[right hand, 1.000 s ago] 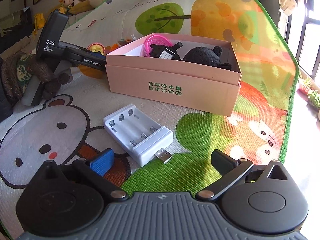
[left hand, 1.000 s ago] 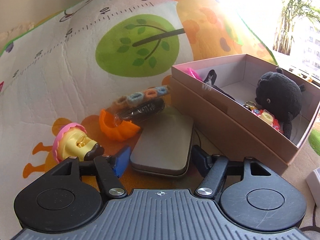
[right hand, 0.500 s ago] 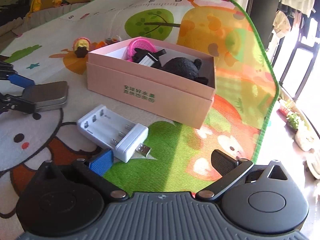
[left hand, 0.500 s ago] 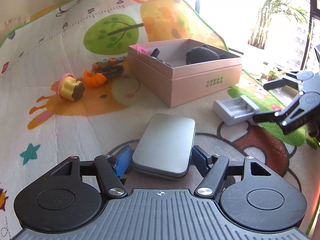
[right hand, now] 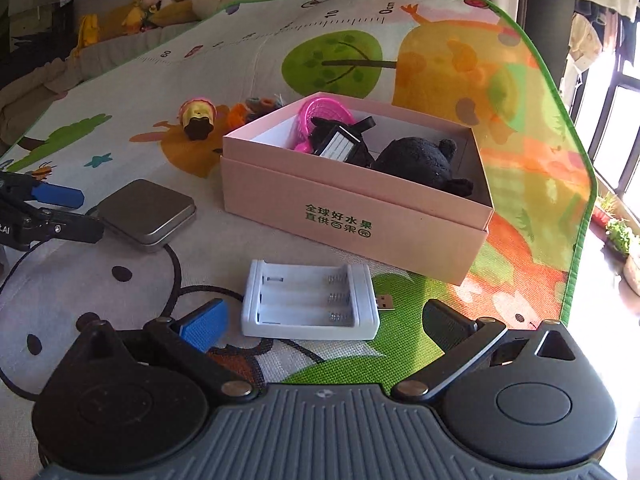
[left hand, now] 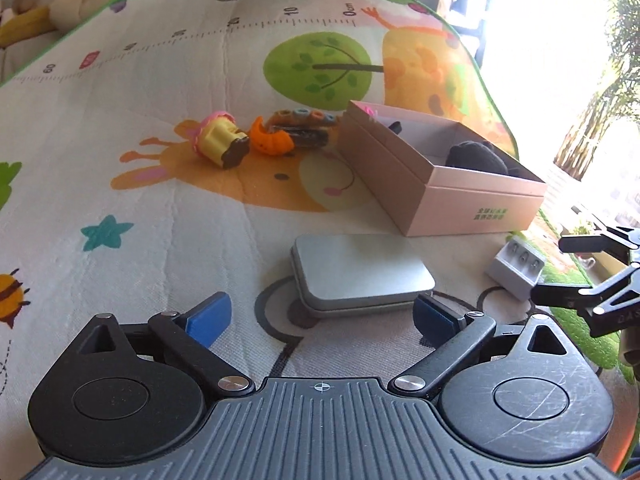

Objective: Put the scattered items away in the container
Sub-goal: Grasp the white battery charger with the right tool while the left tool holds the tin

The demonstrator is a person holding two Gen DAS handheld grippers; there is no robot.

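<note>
A flat silver tin [left hand: 360, 268] [right hand: 146, 212] lies on the play mat just ahead of my left gripper [left hand: 320, 312] [right hand: 76, 212]. Its jaws are opening and stand wide, with the blue pads clear of the tin's sides. The pink cardboard box [left hand: 472, 200] [right hand: 340, 216] sits beyond, holding a black plush [right hand: 424, 160] and a pink toy [right hand: 324, 114]. A white battery charger [right hand: 310, 300] [left hand: 516, 268] lies in front of the box, between the open fingers of my right gripper [right hand: 326, 320] [left hand: 572, 268], untouched.
A yellow cupcake toy [left hand: 220, 140] [right hand: 198, 116], an orange toy [left hand: 272, 140] and a pack of hair ties [left hand: 308, 124] lie on the mat left of the box. Soft toys [right hand: 148, 0] line the far edge. Window bars stand at the right.
The left gripper drew back from beside the box with the tin in its grip, then let go; the tin now rests on the mat. The charger sits closer between the right fingers.
</note>
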